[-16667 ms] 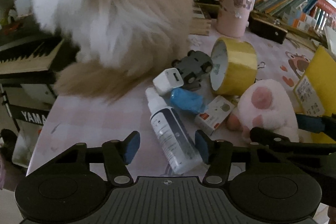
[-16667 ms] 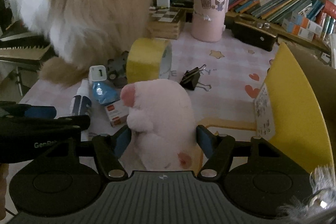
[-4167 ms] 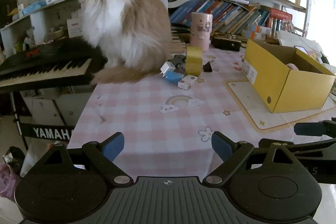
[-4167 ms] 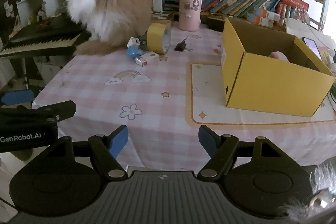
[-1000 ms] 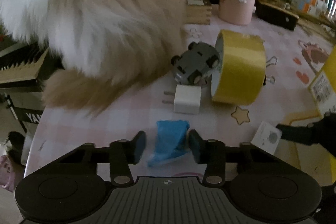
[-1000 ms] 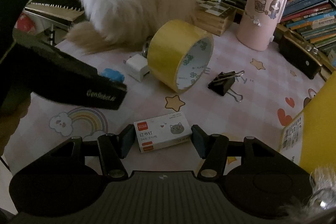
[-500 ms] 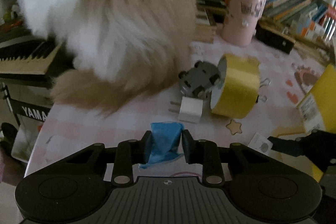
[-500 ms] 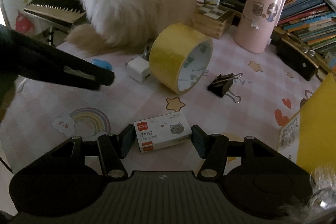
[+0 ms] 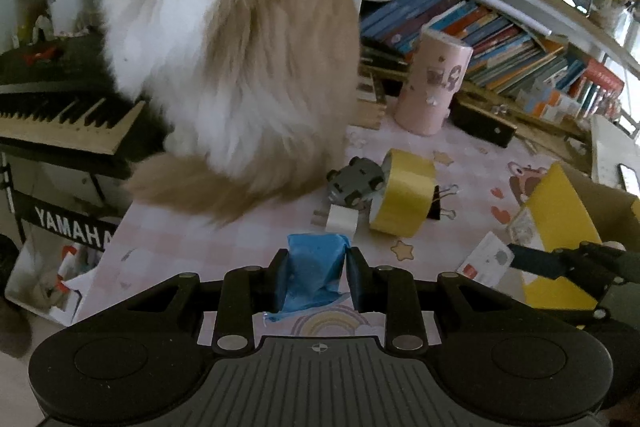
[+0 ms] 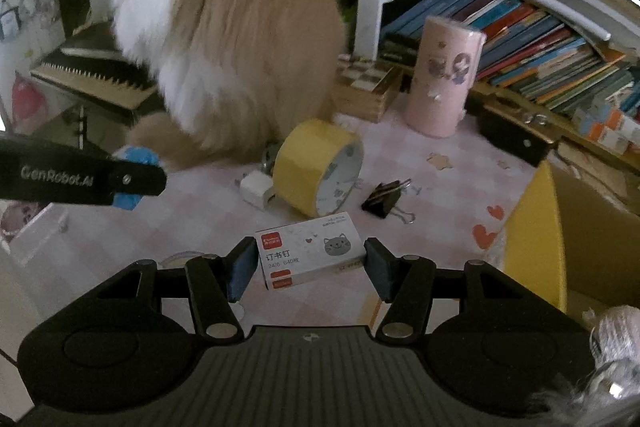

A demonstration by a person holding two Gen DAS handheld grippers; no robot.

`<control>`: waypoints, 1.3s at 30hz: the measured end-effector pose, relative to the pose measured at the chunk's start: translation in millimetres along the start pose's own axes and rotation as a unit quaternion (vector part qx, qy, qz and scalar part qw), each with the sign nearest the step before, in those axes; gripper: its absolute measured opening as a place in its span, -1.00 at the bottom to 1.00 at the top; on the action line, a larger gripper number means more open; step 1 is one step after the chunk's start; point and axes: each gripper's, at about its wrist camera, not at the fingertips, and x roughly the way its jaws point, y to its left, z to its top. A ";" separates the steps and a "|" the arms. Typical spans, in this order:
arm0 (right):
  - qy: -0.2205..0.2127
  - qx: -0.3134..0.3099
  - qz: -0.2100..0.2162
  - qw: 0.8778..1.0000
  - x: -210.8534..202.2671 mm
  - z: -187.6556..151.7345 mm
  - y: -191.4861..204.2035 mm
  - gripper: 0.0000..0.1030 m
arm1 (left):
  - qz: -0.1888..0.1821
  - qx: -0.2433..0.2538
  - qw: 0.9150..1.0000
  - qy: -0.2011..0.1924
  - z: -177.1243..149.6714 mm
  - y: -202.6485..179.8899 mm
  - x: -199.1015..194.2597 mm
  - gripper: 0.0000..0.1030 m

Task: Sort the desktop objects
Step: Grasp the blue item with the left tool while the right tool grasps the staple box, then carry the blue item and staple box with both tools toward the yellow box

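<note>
Left wrist view: our left gripper (image 9: 317, 269) has its jaws clamped on the blue packet (image 9: 314, 267), lifted off the table (image 9: 192, 243). We'd keep squeezing and swing right toward the yellow box (image 9: 560, 223).

Right wrist view: the right gripper (image 10: 305, 267) jaws are clamped on the staples box (image 10: 310, 254), near the middle; carry it level so it can't slip.

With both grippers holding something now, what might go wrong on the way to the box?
1. The left gripper pinches a soft blue pack; it may sag and slip out.
2. The right gripper holds the staple box by its ends; a tilt could drop it.
3. The cat sits close and may move.
</note>
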 end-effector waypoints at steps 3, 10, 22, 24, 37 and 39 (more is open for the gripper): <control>-0.003 0.011 -0.003 1.000 -12.6 -1.8 1.4 0.08 | -0.007 0.000 1.000 -0.003 -4.8 2.6 -9.3 -0.46; -0.001 0.024 -0.014 1.000 -34.5 -14.1 12.5 0.08 | -0.026 0.004 1.000 -0.010 -17.3 7.8 -29.2 -0.46; 0.021 0.046 -0.015 0.999 -68.6 -44.4 48.8 0.08 | -0.046 0.024 0.998 -0.018 -53.7 16.7 -73.9 -0.46; 0.023 0.050 -0.014 0.998 -75.2 -50.0 56.0 0.08 | -0.046 0.027 0.998 -0.017 -61.1 20.0 -81.2 -0.46; 0.028 0.074 -0.016 0.997 -115.0 -86.7 96.0 0.08 | -0.054 0.044 0.997 -0.017 -103.0 34.9 -127.8 -0.46; 0.031 0.081 -0.017 0.996 -120.4 -93.8 100.2 0.08 | -0.058 0.049 0.997 -0.015 -109.5 35.2 -133.3 -0.46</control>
